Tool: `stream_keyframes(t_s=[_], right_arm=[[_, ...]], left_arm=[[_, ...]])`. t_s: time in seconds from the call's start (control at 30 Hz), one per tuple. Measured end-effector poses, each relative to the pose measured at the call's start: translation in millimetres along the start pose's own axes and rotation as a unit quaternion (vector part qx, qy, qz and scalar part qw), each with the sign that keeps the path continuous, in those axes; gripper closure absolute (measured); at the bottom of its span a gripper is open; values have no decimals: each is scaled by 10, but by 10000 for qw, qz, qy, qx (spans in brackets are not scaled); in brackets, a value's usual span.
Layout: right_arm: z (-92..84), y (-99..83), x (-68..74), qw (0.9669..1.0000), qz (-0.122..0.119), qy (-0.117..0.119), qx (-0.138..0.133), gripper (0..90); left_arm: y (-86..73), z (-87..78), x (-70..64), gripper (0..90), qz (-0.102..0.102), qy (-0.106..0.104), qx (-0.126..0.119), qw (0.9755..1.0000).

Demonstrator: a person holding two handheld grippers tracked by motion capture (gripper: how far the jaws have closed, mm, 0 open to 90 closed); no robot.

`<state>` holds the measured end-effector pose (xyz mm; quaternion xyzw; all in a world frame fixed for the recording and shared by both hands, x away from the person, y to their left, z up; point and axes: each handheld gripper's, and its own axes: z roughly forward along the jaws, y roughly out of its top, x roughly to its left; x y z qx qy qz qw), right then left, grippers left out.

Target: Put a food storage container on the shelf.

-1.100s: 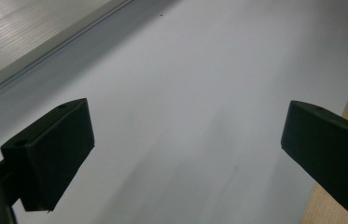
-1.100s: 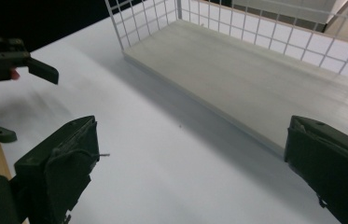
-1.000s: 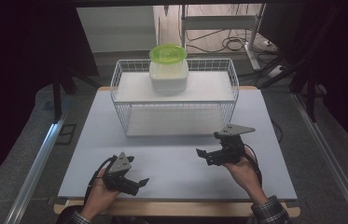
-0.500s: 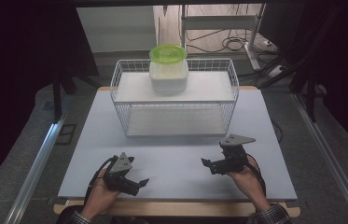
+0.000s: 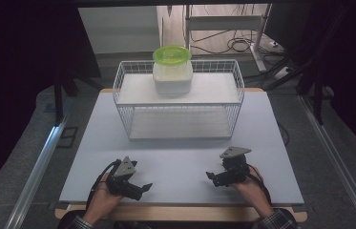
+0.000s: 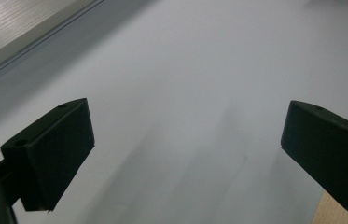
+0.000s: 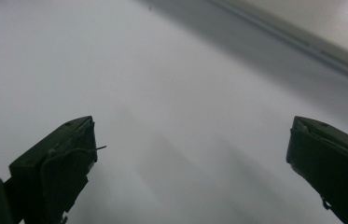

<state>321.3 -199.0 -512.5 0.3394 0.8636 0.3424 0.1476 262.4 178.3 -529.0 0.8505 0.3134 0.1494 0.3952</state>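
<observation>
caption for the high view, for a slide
Both open claws, left and right, rest near the table's front edge.

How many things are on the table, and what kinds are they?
Wire basket rack: 1
Container with green lid: 1, standing on top of the rack
Grippers: 2, the left gripper and the right gripper, both open and empty
Total: 4
</observation>
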Motion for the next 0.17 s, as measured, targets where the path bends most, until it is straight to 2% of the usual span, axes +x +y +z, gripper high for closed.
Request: stream_keyframes(t_s=[0.17], right_arm=[[22, -5, 4, 10000, -22, -60, 73, 19]], left_arm=[[3, -3, 8, 24, -14, 10, -6, 10000]])
